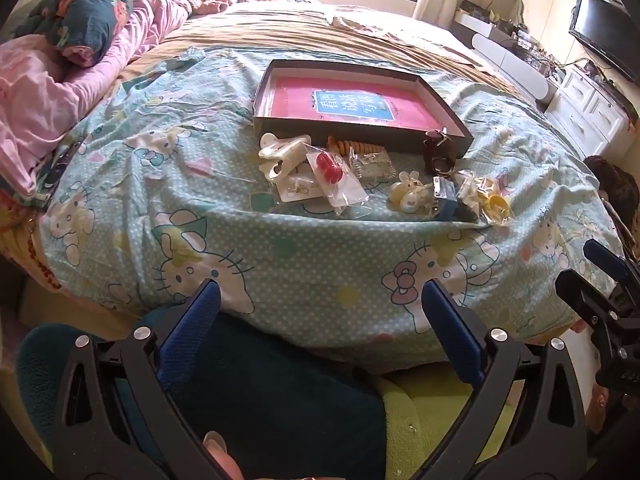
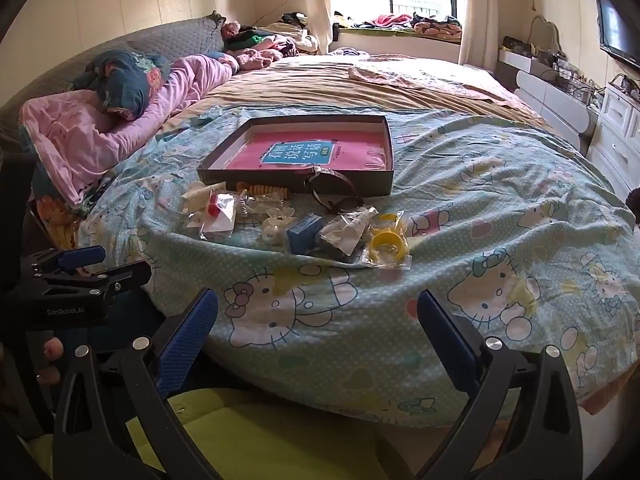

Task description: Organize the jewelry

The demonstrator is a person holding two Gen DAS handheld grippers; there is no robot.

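Note:
A shallow dark box [image 1: 362, 136] [image 2: 296, 186] with a pink book inside lies on the bed. In front of it lies a scatter of jewelry: a white hair claw [image 1: 278, 154] [image 2: 200, 196], a bag with red beads [image 1: 330, 168] [image 2: 218, 210], an orange coil tie [image 1: 352, 147] [image 2: 262, 190], a brown strap [image 1: 438, 152] [image 2: 332, 184], a cream clip [image 1: 408, 194] [image 2: 276, 226], a small blue box [image 1: 446, 198] [image 2: 304, 232] and bagged yellow rings [image 1: 496, 204] [image 2: 386, 246]. My left gripper [image 1: 320, 304] and right gripper [image 2: 318, 312] are both open and empty, held at the bed's near edge, apart from the items.
The bed has a Hello Kitty cover [image 1: 280, 256] [image 2: 460, 216]. Pink bedding and a dark pillow [image 1: 80, 24] [image 2: 124, 76] lie at the left. White drawers [image 1: 588, 108] [image 2: 616, 128] and a TV [image 1: 608, 36] stand at the right. A green cushion [image 2: 260, 432] lies below.

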